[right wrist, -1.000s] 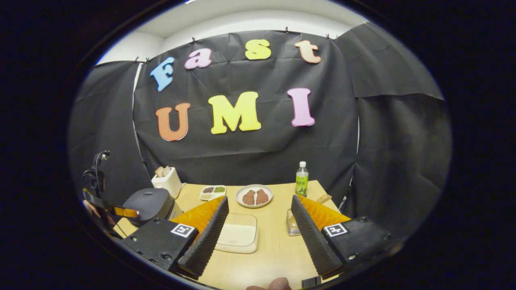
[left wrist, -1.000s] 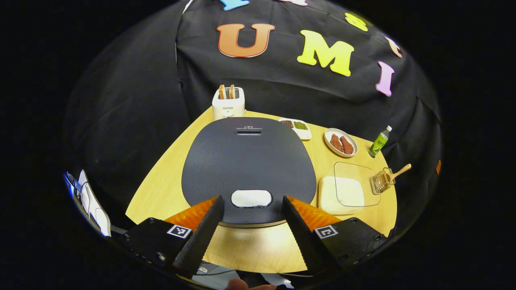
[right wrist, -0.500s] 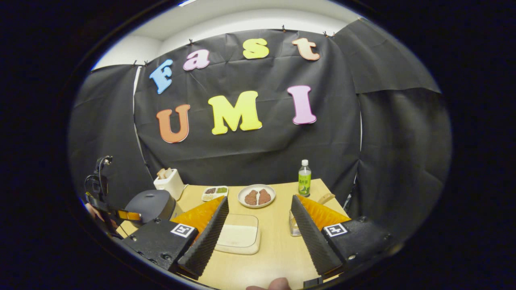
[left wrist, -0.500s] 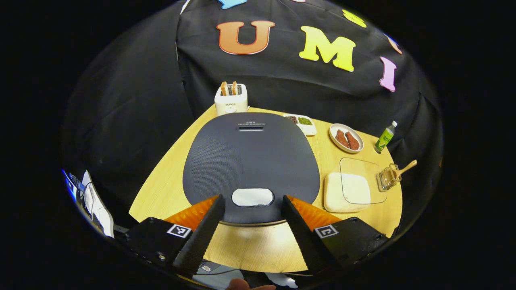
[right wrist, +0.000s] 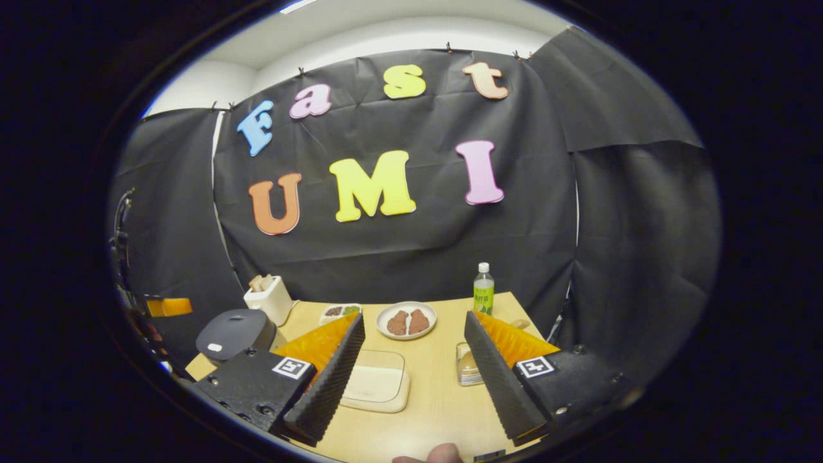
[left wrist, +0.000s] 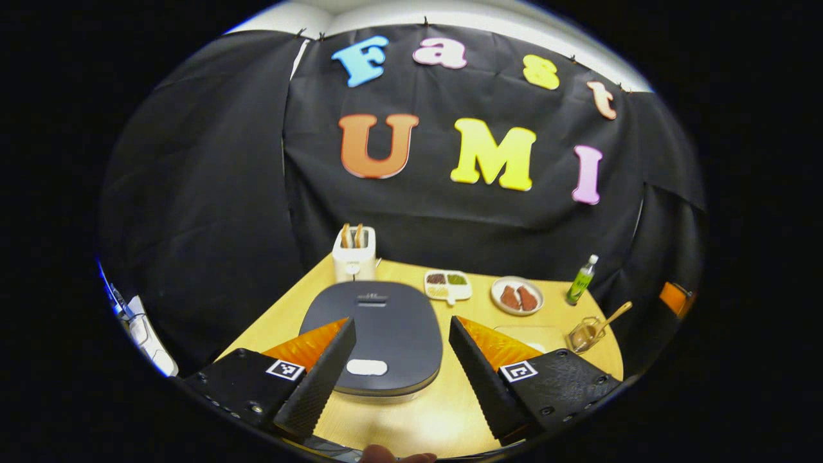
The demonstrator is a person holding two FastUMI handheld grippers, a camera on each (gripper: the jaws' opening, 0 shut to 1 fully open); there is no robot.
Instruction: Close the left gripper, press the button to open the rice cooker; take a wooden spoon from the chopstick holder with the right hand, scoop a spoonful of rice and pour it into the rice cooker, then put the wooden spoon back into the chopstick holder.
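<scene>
Rice cooker (left wrist: 376, 341) sits at the table's near left, lid down, pale button (left wrist: 366, 367) unpressed as far as I can judge. Step 1 of the task not done: my left gripper (left wrist: 402, 370) hangs above it with fingers spread wide. Right gripper (right wrist: 411, 379) also spread, holding nothing. Wooden spoon (left wrist: 607, 319) rests in the chopstick holder (left wrist: 582, 335); rice tray (right wrist: 376, 388) untouched. All steps remain.
</scene>
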